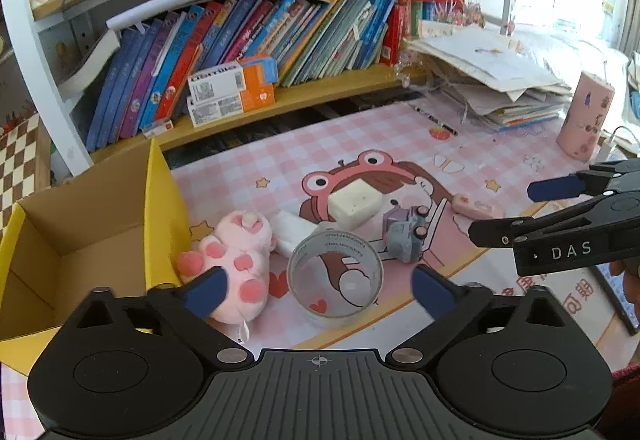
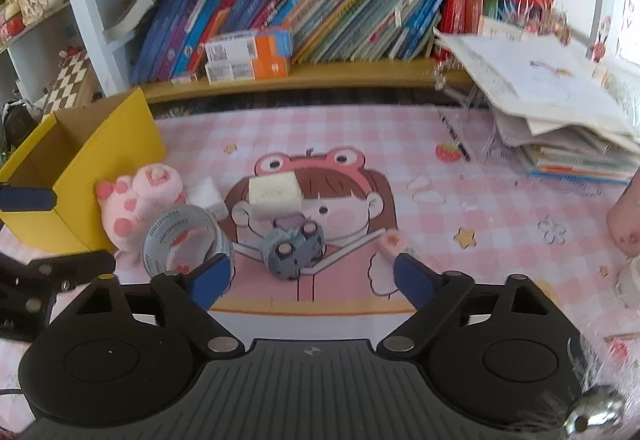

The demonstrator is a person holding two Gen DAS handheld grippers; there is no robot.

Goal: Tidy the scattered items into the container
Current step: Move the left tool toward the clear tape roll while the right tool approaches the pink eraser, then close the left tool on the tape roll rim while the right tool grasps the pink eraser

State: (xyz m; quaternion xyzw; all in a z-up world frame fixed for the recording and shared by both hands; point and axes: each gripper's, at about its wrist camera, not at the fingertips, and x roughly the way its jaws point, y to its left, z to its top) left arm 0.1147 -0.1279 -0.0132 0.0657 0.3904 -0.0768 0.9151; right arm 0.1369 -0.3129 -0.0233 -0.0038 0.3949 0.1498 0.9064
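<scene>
Box (image 1: pixel 80 232) sits at 9 o'clock, nothing in it. Plush (image 1: pixel 236 260), tape (image 1: pixel 334 276) and toy car (image 2: pixel 294 246) crowd together on table (image 1: pixel 500 280). Left gripper (image 1: pixel 320 292) jaws wide around tape; right gripper (image 2: pixel 312 280) jaws wide before car. Risk: closing jaws knock neighbours aside.

A desk covered by a pink checked mat (image 2: pixel 480 200) with a cartoon girl in a frog hat carries everything. On the mat lie a yellow cardboard box (image 1: pixel 160 200) at the left, a pink plush toy (image 1: pixel 236 264) touching it, a clear tape roll (image 1: pixel 336 280) standing on edge, a white sponge block (image 1: pixel 354 204), a grey-purple toy car (image 1: pixel 404 236) and a small pink case (image 1: pixel 476 206). Further right sit a heap of papers (image 1: pixel 492 80), a black pen (image 1: pixel 436 120) and a pink cylinder (image 1: pixel 586 116).
</scene>
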